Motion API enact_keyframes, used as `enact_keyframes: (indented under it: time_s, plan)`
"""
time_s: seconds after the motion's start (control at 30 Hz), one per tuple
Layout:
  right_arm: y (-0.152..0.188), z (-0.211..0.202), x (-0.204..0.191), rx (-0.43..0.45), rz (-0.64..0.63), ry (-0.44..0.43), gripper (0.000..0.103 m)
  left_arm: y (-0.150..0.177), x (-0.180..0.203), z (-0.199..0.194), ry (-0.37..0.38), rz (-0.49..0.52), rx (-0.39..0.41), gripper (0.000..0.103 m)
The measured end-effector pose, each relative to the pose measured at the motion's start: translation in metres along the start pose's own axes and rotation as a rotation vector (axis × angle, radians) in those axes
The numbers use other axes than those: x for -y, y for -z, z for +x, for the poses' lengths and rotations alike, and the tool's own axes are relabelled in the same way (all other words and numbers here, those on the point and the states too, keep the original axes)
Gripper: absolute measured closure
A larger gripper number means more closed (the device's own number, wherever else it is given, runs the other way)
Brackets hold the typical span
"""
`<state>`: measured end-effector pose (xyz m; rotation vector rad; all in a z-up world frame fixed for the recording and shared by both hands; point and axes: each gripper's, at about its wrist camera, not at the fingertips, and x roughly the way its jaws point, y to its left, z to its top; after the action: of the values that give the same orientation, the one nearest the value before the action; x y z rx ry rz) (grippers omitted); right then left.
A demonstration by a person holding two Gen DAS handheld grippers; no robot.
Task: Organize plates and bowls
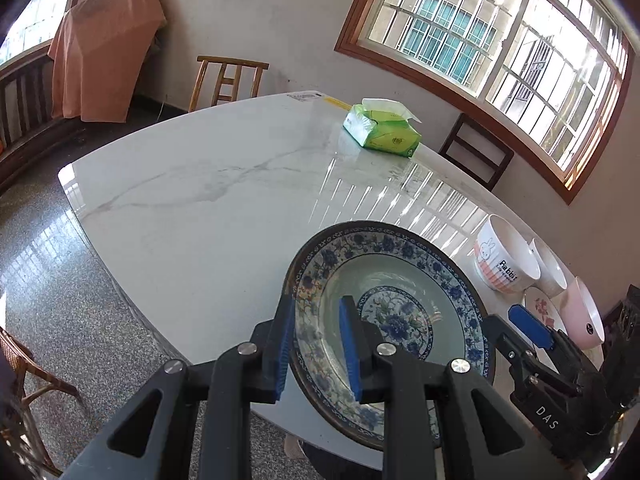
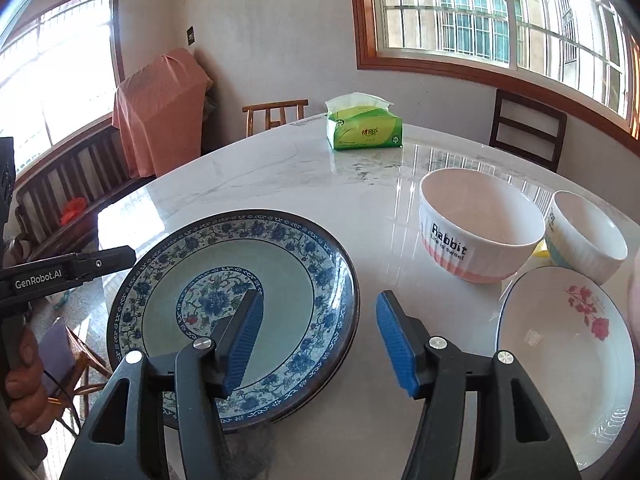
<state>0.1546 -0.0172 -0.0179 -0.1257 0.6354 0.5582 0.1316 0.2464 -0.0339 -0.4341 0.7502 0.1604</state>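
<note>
- Straddling the near-left rim of the round blue-and-white floral porcelain plate [image 1: 394,312], my left gripper [image 1: 316,344] has 1 blue ribbed pad outside the rim and 1 inside the well; I judge it clamped on that rim, though a sliver of gap may remain at the inner pad.
- Gripping at the rim makes sense to me: the plate is too wide to span, so the edge is the only purchase.
- My right gripper [image 2: 320,344] hangs with jaws wide and nothing between them; its left pad hovers over the plate's well, its right pad over bare tabletop.
- I read that as the free gripper standing ready to steady the plate's far side, or to turn to the dishes on its right.
- That plate sits at the near edge of the white marble-patterned table [image 2: 280,176], slightly overhanging it, which leaves room under the rim for a finger.
- Further right, the white floral shallow plate [image 2: 568,364] lies flat, near the white-and-pink ribbed "Rabbit" bowl [image 2: 476,224], with a smaller white ribbed bowl [image 2: 586,236] just beside it, all upright.
- A pale pink bowl [image 1: 586,316] sits at the far right, so I judge sorting has barely begun.
- The green tissue pack [image 2: 364,128] stands well apart and plays no part.
</note>
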Motion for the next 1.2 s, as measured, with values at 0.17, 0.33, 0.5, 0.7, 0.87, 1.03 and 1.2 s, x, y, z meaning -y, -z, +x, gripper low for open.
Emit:
enact_keyframes:
  time_s: [0.17,0.33,0.5,0.7,0.87,1.03,1.2]
  plan:
    - [0.014,-0.03,0.022,0.043,0.067,0.016,0.046,0.02,0.032,-0.002,0.069,0.063,-0.051,0.074]
    - [0.031,-0.078,0.067,0.101,0.157,0.092,0.046,0.046,0.073,0.004,0.133,0.144,-0.113,0.073]
    - [0.054,-0.121,0.129,0.143,0.281,0.228,0.041,0.066,0.116,0.008,0.185,0.213,-0.148,0.073]
    - [0.073,-0.132,0.199,0.092,0.447,0.293,0.04,0.068,0.167,0.014,0.238,0.274,-0.149,0.072]
    - [0.075,-0.125,0.221,0.06,0.49,0.252,0.04,0.06,0.206,0.041,0.263,0.31,-0.167,0.069]
    - [0.071,-0.107,0.229,-0.007,0.499,0.187,0.06,0.05,0.225,0.08,0.283,0.264,-0.216,0.069]
    - [0.067,-0.096,0.237,-0.023,0.507,0.176,0.062,0.045,0.234,0.1,0.292,0.235,-0.223,0.069]
